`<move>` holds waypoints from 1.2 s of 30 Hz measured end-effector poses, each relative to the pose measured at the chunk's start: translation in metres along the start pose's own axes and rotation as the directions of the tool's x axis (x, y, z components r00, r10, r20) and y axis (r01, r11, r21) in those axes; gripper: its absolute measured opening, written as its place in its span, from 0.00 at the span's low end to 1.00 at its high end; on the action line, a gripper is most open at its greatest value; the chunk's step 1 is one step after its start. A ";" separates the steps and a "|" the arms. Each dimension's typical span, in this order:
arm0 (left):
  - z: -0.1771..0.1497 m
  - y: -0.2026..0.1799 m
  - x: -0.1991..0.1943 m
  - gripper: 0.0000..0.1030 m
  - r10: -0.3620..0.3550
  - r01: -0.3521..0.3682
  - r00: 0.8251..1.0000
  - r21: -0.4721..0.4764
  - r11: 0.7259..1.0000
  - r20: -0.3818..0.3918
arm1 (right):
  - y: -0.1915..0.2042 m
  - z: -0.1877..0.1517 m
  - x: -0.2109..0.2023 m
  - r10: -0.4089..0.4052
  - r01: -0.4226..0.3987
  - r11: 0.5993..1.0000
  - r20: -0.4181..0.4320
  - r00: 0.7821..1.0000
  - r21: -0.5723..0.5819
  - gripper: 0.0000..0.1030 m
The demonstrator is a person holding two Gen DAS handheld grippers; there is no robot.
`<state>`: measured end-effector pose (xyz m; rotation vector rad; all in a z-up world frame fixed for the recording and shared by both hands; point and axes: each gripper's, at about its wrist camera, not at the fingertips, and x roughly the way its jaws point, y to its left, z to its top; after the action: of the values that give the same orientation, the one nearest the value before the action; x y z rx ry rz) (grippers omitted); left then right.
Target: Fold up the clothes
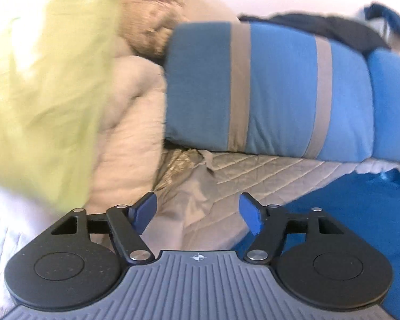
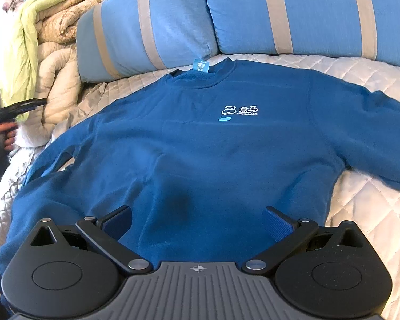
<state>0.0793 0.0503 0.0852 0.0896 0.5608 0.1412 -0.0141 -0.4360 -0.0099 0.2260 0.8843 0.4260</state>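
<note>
The blue sweatshirt (image 2: 200,144) lies face up and spread flat on the quilted bedspread (image 2: 373,213), collar toward the pillows, both sleeves out to the sides. White logo (image 2: 239,111) on the chest, a blue tag (image 2: 200,66) poking from the neck. The right claw (image 2: 198,222) hovers over the hem, jaws wide apart, nothing between them. Over on the far side, the left claw (image 1: 197,214) is gaping too, empty, above the bare bedspread with a corner of the blue cloth just to its right. Two blue striped pillows (image 2: 293,13) sit at the head of the bed. A beige comforter (image 2: 58,80) is bunched up beside them, with a lime-green cloth (image 1: 40,80) draped over it, blurred in the left view.
</note>
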 end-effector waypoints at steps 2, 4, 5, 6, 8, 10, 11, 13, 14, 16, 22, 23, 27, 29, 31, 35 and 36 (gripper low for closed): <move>-0.010 0.016 -0.025 0.69 0.001 -0.001 1.000 -0.036 0.999 0.004 | 0.003 0.000 -0.001 -0.001 0.001 1.000 0.000 1.000 -0.021 1.00; -0.024 0.031 -0.045 0.69 0.017 -0.017 1.000 -0.051 0.999 0.004 | 0.007 0.001 -0.002 0.006 -0.006 0.999 0.001 1.000 -0.046 1.00; -0.033 0.039 -0.054 0.69 0.032 -0.033 0.999 -0.060 0.998 -0.003 | 0.009 0.002 -0.004 0.014 -0.014 0.998 0.004 1.000 -0.055 1.00; -0.042 0.046 -0.062 0.69 0.048 -0.048 0.999 -0.074 0.996 -0.011 | 0.011 0.003 -0.005 0.022 -0.022 0.998 0.006 1.000 -0.065 1.00; -0.064 0.065 -0.075 0.69 0.070 -0.074 0.997 -0.129 0.989 -0.037 | 0.019 0.008 -0.007 0.039 -0.036 0.996 0.027 0.999 -0.085 1.00; -0.089 0.084 -0.086 0.69 0.086 -0.098 0.994 -0.205 0.974 -0.067 | 0.026 0.012 -0.008 0.056 -0.051 0.993 0.047 0.997 -0.107 1.00; -0.104 0.096 -0.091 0.69 0.084 -0.104 0.993 -0.266 0.958 -0.086 | 0.030 0.014 -0.009 0.065 -0.058 0.991 0.057 0.996 -0.117 1.00; -0.131 0.116 -0.097 0.69 0.066 -0.104 0.992 -0.384 0.917 -0.111 | 0.037 0.018 -0.011 0.082 -0.071 0.988 0.076 0.994 -0.139 1.00; -0.147 0.128 -0.100 0.69 0.056 -0.103 0.992 -0.453 0.885 -0.115 | 0.040 0.017 -0.008 0.084 -0.071 0.986 0.078 0.993 -0.153 1.00; -0.177 0.146 -0.103 0.69 0.028 -0.094 0.992 -0.584 0.806 -0.122 | 0.047 0.012 0.001 0.081 -0.068 0.980 0.067 0.994 -0.186 1.00; -0.263 0.194 -0.101 0.68 -0.076 -0.035 0.994 -0.903 0.428 -0.075 | 0.058 0.008 0.011 0.058 -0.046 0.969 0.041 0.997 -0.244 1.00; -0.277 0.199 -0.099 0.68 -0.085 -0.026 0.995 -0.933 0.358 -0.060 | 0.057 0.007 0.012 0.054 -0.044 0.971 0.037 0.998 -0.236 1.00; -0.311 0.210 -0.091 0.67 -0.082 0.025 0.997 -0.987 0.160 0.012 | 0.053 0.007 0.013 0.049 -0.041 0.978 0.031 0.998 -0.207 1.00; -0.320 0.214 -0.085 0.63 -0.065 0.050 0.997 -0.994 0.096 0.044 | 0.053 0.007 0.014 0.045 -0.038 0.979 0.030 0.999 -0.199 1.00; -0.322 0.217 -0.076 0.58 -0.048 0.050 0.998 -0.997 0.064 0.047 | 0.052 0.007 0.014 0.041 -0.035 0.981 0.028 0.999 -0.192 1.00; -0.321 0.222 -0.060 0.35 -0.045 0.041 0.998 -0.999 0.018 0.040 | 0.054 0.007 0.015 0.033 -0.027 0.981 0.025 0.999 -0.190 1.00; -0.318 0.224 -0.057 0.27 -0.051 0.033 0.998 -0.999 0.019 0.032 | 0.054 0.007 0.016 0.031 -0.026 0.981 0.024 0.999 -0.190 1.00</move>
<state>-0.1630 0.2767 -0.1251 -1.4331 0.3454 0.4764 -0.0145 -0.3808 0.0030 0.0689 0.8094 0.5298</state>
